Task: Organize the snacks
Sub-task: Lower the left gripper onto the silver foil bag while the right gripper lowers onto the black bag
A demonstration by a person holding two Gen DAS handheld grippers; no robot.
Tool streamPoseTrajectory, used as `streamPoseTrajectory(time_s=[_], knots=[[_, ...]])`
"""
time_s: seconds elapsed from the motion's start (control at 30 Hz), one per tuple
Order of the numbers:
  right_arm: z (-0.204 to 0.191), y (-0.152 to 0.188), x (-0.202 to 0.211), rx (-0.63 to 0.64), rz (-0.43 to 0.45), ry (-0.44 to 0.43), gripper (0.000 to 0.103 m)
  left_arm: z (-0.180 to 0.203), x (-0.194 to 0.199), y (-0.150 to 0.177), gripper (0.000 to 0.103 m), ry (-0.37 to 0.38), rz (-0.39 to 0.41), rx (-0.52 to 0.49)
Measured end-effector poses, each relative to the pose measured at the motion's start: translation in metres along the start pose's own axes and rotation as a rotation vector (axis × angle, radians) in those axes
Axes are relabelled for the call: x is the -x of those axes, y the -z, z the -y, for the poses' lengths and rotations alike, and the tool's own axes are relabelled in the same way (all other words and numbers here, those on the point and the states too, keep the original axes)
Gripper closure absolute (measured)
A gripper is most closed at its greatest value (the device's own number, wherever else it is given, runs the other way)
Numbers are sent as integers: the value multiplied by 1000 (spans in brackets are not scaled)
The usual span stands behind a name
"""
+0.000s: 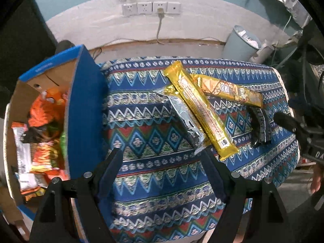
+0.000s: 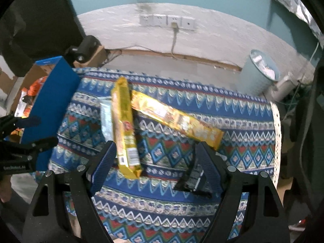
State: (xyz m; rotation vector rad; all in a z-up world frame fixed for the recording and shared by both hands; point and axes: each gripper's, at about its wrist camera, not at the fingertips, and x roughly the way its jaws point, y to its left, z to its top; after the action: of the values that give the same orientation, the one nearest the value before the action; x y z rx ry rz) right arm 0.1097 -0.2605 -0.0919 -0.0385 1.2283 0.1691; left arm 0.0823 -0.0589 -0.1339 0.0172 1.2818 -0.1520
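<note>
A long gold snack pack (image 1: 199, 107) lies across a silver pack (image 1: 187, 121) on the patterned tablecloth (image 1: 154, 174). An orange-gold pack (image 1: 229, 90) lies behind it and a small black pack (image 1: 260, 126) to the right. My left gripper (image 1: 163, 155) is open and empty, just short of the silver pack. In the right wrist view the gold pack (image 2: 124, 127), silver pack (image 2: 106, 119) and orange-gold pack (image 2: 176, 119) lie ahead. My right gripper (image 2: 156, 147) is open; the black pack (image 2: 193, 179) lies by its right finger (image 2: 208, 166).
A blue cardboard box (image 1: 85, 109) holding several orange and white snack packs (image 1: 43, 141) stands at the table's left edge; it also shows in the right wrist view (image 2: 52, 105). A pale bin (image 1: 241, 43) stands on the floor behind the table. Wall sockets with a cable sit at the back.
</note>
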Motion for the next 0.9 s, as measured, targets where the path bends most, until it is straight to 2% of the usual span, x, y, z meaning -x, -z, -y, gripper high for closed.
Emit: streamPoseTrajectory(time_s=[0.2, 0.53, 0.77, 0.9], knots=[[28, 13, -22, -48, -55, 21, 22, 6, -28, -9, 22, 28, -41, 65], [65, 33, -53, -112, -133, 51, 22, 7, -68, -26, 22, -6, -68, 142], [84, 46, -78, -162, -193, 56, 22, 8, -90, -34, 22, -1, -107, 168], [89, 47, -81, -168, -194, 55, 22, 10, -98, -37, 22, 1, -118, 170]])
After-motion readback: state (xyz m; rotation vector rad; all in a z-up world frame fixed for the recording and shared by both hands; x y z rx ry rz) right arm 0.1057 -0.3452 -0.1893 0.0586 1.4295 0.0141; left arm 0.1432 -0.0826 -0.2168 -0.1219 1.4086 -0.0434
